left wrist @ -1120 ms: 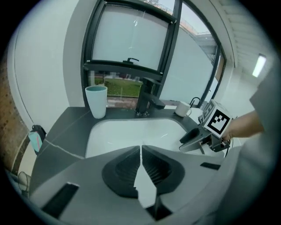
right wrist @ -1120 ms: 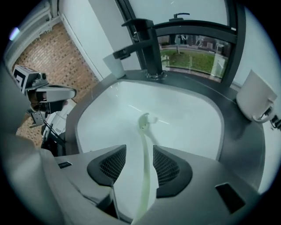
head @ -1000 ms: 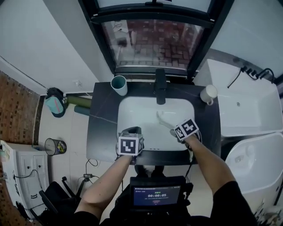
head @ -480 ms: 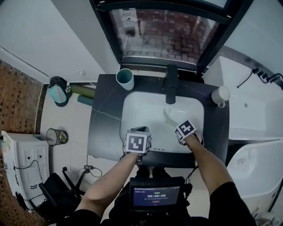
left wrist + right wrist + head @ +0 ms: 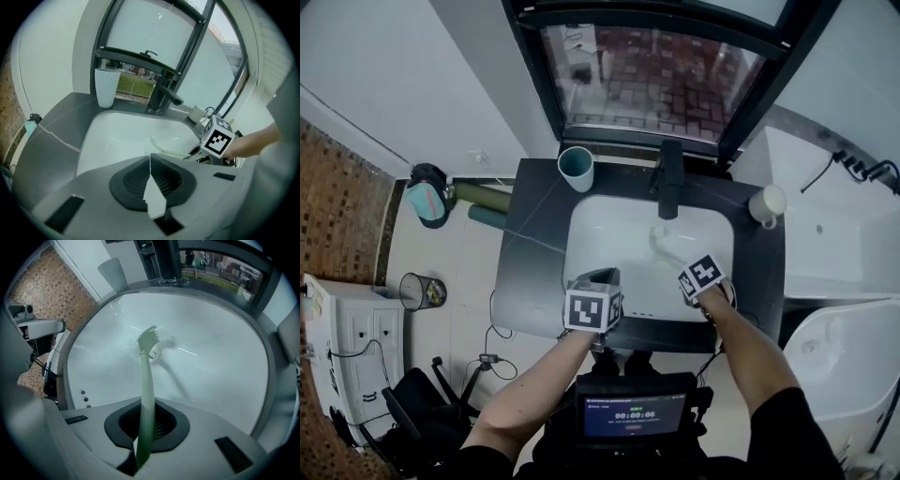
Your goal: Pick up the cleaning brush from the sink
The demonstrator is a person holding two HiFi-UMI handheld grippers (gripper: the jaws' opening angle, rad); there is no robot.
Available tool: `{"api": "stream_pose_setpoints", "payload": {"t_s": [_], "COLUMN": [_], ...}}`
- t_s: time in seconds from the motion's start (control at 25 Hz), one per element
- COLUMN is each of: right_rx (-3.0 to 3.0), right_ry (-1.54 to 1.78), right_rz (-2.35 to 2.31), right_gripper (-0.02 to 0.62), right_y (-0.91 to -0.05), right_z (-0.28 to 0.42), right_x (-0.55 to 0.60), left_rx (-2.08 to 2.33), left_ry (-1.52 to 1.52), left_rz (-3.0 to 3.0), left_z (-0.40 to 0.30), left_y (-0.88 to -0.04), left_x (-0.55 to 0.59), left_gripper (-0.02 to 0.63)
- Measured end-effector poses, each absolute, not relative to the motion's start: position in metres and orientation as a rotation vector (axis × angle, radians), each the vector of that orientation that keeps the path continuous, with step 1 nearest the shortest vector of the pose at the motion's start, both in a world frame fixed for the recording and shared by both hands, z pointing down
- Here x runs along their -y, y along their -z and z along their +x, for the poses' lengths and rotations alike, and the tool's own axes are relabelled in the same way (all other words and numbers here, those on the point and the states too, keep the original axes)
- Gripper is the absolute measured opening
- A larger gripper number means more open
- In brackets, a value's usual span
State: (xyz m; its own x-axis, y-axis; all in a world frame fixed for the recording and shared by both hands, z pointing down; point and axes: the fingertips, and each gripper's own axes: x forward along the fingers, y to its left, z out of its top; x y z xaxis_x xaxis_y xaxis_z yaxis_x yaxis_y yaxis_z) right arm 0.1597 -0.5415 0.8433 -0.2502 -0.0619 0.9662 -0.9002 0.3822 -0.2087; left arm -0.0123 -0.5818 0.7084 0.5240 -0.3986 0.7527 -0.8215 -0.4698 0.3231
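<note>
Clearly the right gripper (image 5: 142,437) clamps the cleaning brush (image 5: 146,376), its handle end hidden; left gripper (image 5: 151,185) closed, empty.

Pale-green cleaning brush (image 5: 146,380), handle gripped, slants over the white sink (image 5: 225,376).

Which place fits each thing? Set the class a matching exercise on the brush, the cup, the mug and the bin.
Things:
1 brush
2 cup
3 mug
4 bin

Places:
A on the floor
B on the counter, right of the tap
C gripped by the right hand-held gripper
D on the counter, left of the tap

Pairs: 1-C, 2-D, 3-B, 4-A
</note>
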Motion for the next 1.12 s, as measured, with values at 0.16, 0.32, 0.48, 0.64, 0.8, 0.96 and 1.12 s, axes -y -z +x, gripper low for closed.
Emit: {"api": "stream_pose_setpoints", "payload": {"t_s": [0.16, 0.32, 0.48, 0.64, 0.8, 0.96, 1.12], "right_rx": [1.673, 1.759, 1.826, 1.949, 2.077, 2.155, 2.235], "right_ry": [-1.038, -1.025, -0.98, -0.938, -0.84, -0.747, -0.637], "right_rz": [0.88, 0.922, 0.963, 0.993, 1.01, 1.023, 1.09], "right_gripper": [0.018, 0.018, 0.018, 0.018, 0.018, 0.018, 0.018], "right_y": [-0.795, -0.748, -0.706, -0.656, -0.609, -0.578, -0.537], "right_z": [0.133, 0.111, 0.111, 0.12, 0.134, 0.144, 0.137], "right_x": [0.52, 0.49, 0.451, 0.398, 0.347, 0.291, 0.242], "left_rx": [0.989, 0.982, 0.997, 1.066, 1.198, 1.288, 1.308], "left_ry": [-0.693, -0.674, -0.656, -0.584, -0.495, -0.403, -0.3], "left_rz": [2.154, 2.217, 2.256, 2.303, 2.333, 2.406, 2.466], "left_z": [-0.03, -0.04, -0.036, -0.026, -0.019, -0.011, -0.017], "left_y": [-0.663, -0.634, -0.603, -0.56, -0.519, -0.487, -0.462], "left_x": [0.565, 0.545, 0.508, 0.447, 0.382, 0.311, 0.253], "left_gripper": [0.011, 0.009, 0.009, 0.009, 0.009, 0.009, 0.009]}}
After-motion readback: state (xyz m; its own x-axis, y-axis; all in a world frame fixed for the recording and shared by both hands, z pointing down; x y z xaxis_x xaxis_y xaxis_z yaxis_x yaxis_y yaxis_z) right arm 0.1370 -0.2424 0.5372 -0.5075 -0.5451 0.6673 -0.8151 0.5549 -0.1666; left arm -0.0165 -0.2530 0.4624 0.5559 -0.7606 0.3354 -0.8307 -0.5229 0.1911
